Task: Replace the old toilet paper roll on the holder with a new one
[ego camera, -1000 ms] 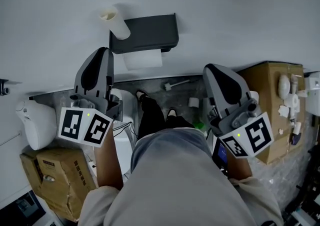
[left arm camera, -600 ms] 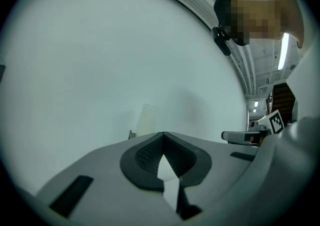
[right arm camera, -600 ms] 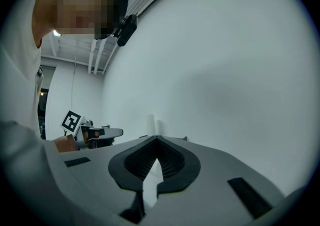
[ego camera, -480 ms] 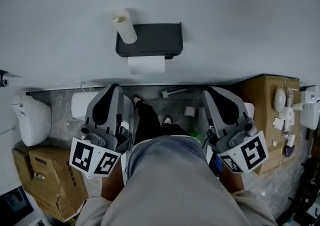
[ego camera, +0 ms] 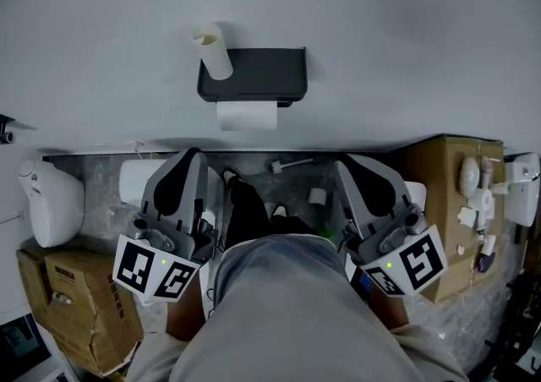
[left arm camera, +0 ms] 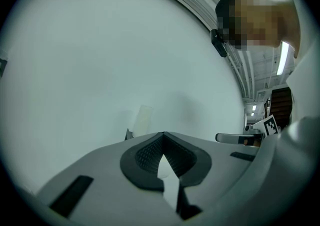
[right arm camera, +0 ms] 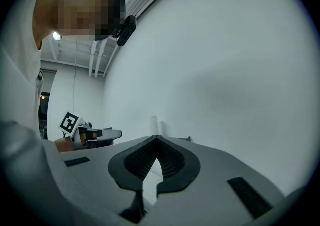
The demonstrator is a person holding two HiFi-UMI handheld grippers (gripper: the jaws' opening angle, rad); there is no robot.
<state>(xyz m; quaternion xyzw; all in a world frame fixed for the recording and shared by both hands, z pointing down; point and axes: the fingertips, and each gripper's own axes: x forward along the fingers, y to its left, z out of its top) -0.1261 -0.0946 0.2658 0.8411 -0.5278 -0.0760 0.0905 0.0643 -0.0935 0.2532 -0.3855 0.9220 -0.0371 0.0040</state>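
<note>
- The person's grey-clad body (ego camera: 287, 313) fills the bottom middle of the head view.
- The left gripper (ego camera: 189, 156) and right gripper (ego camera: 359, 162) are held on either side of it, well apart, both pointing level at the wall.
- Each gripper view shows its jaws pressed together, ribbed pads meeting at the tips, with nothing between them.
- The floor (ego camera: 101, 173) is speckled grey stone, seen as a strip along the foot of the wall.
- At the floor's left edge sit two worn cardboard boxes (ego camera: 80, 296), with a rounded white unit (ego camera: 52, 203) just beyond them.
- At the floor's right edge stands a tall carton (ego camera: 444, 194) with small white items on its top.
- Between the grippers are the person's dark legs and shoes, a small white spool (ego camera: 317, 196) and a white-handled tool (ego camera: 292, 163) lying close to the wall's foot.
- The wall (ego camera: 406, 42) is plain, pale grey-white and unmarked, and takes up the upper half of the head view.
- The holder (ego camera: 258, 74) is a black box with a flat top, fixed to the wall above the gap between the grippers.
- White paper (ego camera: 247, 115) hangs below the holder's lower edge, left of its middle.
- The tube (ego camera: 211, 52) is bare cream cardboard with an open end and no paper on it.
- It stands on end at the left corner of the holder's top, clear of both grippers.
</note>
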